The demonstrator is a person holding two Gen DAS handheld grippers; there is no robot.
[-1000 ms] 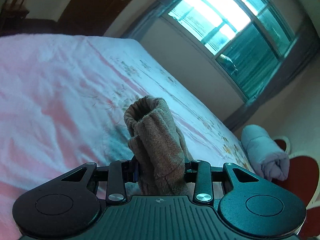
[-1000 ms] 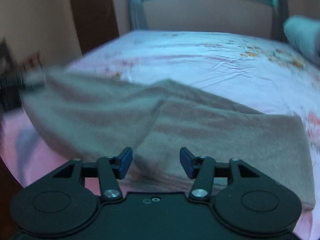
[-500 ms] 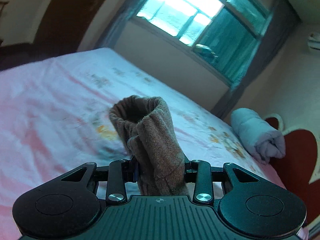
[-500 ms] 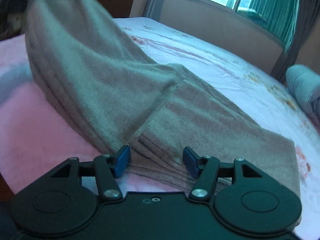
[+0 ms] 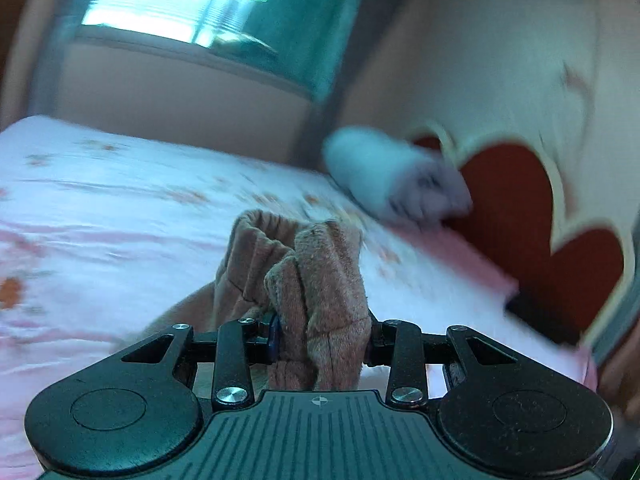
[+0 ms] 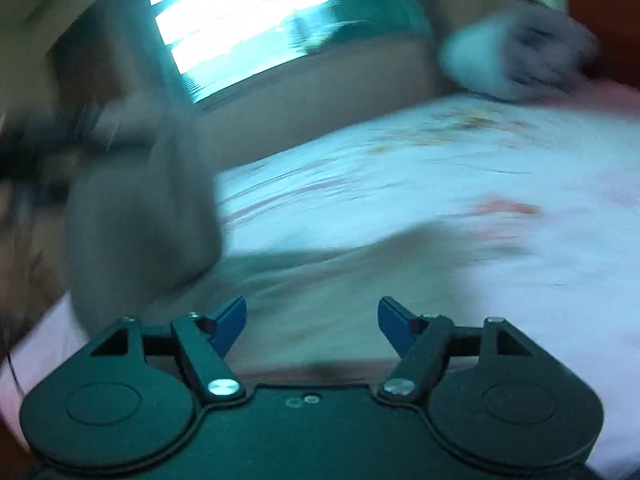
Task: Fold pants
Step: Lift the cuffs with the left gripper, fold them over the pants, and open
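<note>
The brown fleece pants (image 5: 316, 280) are bunched between my left gripper's (image 5: 322, 340) fingers, which are shut on them and hold the end up above the bed. In the right wrist view the pants (image 6: 320, 304) lie across the bed in front of my right gripper (image 6: 312, 320), and one end (image 6: 144, 220) hangs raised at the left, blurred. My right gripper is open and empty, its blue pads (image 6: 230, 322) just above the cloth.
The bed has a white and pink flowered sheet (image 5: 120, 216). A rolled grey blanket (image 5: 392, 176) lies at its head by a red heart-shaped headboard (image 5: 520, 216). A window (image 5: 192, 8) is behind the bed.
My left gripper has swung to the right and toward the headboard with the pants end in it. The raised cloth has moved across in the right wrist view. Both views are blurred by motion.
</note>
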